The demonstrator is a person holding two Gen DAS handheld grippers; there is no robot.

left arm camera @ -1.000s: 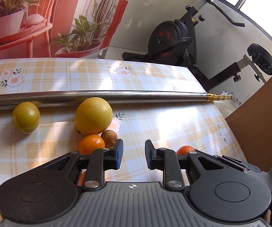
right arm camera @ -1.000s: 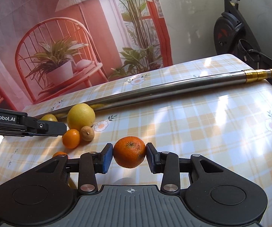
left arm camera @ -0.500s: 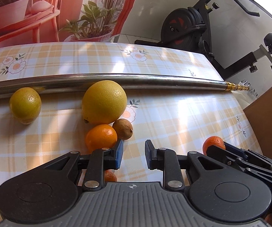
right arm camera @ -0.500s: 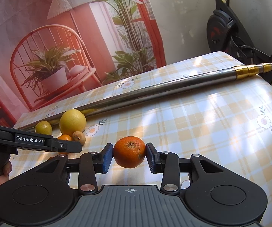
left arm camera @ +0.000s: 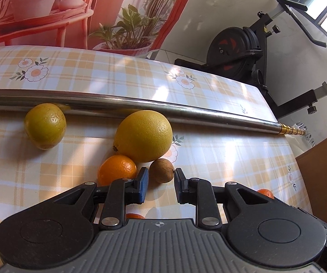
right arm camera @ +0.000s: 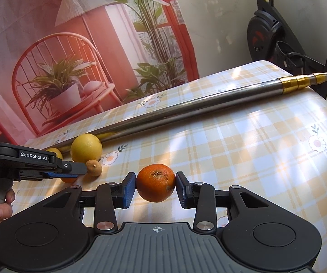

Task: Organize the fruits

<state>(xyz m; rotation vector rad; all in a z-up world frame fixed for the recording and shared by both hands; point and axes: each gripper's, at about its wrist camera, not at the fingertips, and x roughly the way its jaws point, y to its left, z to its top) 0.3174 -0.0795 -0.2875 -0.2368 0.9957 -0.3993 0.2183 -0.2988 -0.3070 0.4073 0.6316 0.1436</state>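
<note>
My right gripper (right arm camera: 156, 183) is shut on an orange tangerine (right arm camera: 156, 182) and holds it just above the checked tablecloth. My left gripper (left arm camera: 160, 182) is open and empty, its tips just short of a small brown fruit (left arm camera: 162, 170). Beside that fruit lie a small orange (left arm camera: 117, 169), a large yellow citrus (left arm camera: 143, 135) and a yellow-green lemon (left arm camera: 45, 125). Another orange (left arm camera: 134, 216) peeks out under the left gripper. In the right wrist view the left gripper (right arm camera: 79, 168) reaches toward the brown fruit (right arm camera: 94, 168) and the yellow citrus (right arm camera: 86, 148).
A long steel pole (left arm camera: 154, 105) with a gold tip lies across the table behind the fruit; it also shows in the right wrist view (right arm camera: 197, 111). The table's right edge (left arm camera: 297, 159) drops off near a brown board. An exercise bike (left arm camera: 238, 47) stands beyond.
My left gripper has moved forward and right toward the brown fruit, still open. My right gripper keeps its hold on the tangerine and has shifted slightly.
</note>
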